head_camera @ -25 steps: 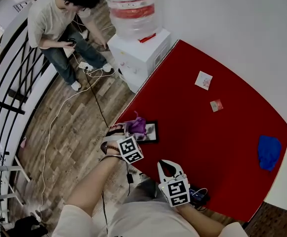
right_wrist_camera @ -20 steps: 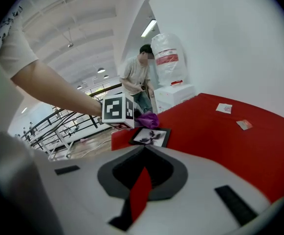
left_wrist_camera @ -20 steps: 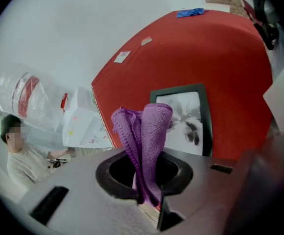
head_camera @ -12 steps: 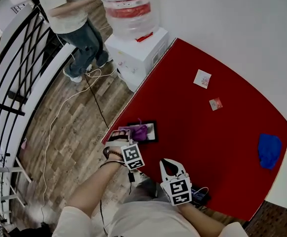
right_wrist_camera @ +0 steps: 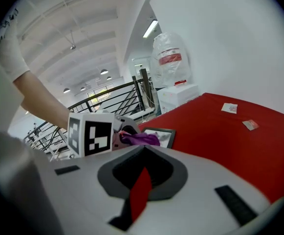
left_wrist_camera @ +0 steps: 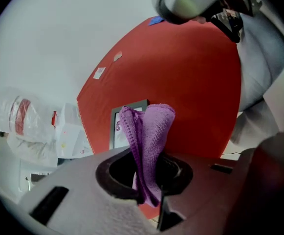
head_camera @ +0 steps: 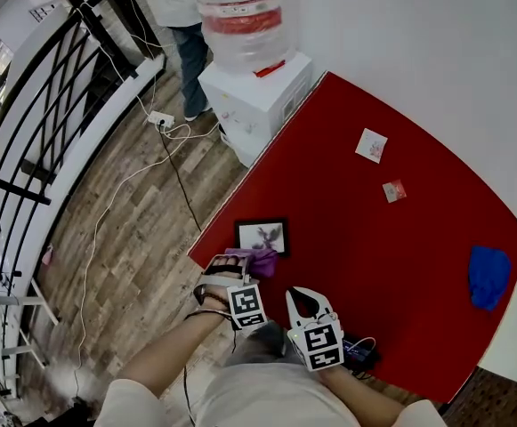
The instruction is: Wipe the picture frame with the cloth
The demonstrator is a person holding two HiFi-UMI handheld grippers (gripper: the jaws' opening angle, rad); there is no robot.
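Two grippers are held at the near edge of the red table (head_camera: 374, 247). The left gripper (head_camera: 234, 265) is clamped on a folded purple cloth (left_wrist_camera: 152, 131), which sticks out past its fingertips, and the picture frame (head_camera: 262, 236) is seen lying flat just beyond it. The right gripper (head_camera: 304, 294) is kept with its fingers almost together, nothing between them.

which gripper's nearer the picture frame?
Left. The left gripper, shut on the purple cloth, is right at the near edge of the picture frame; the right gripper is further back toward the person, to its right.
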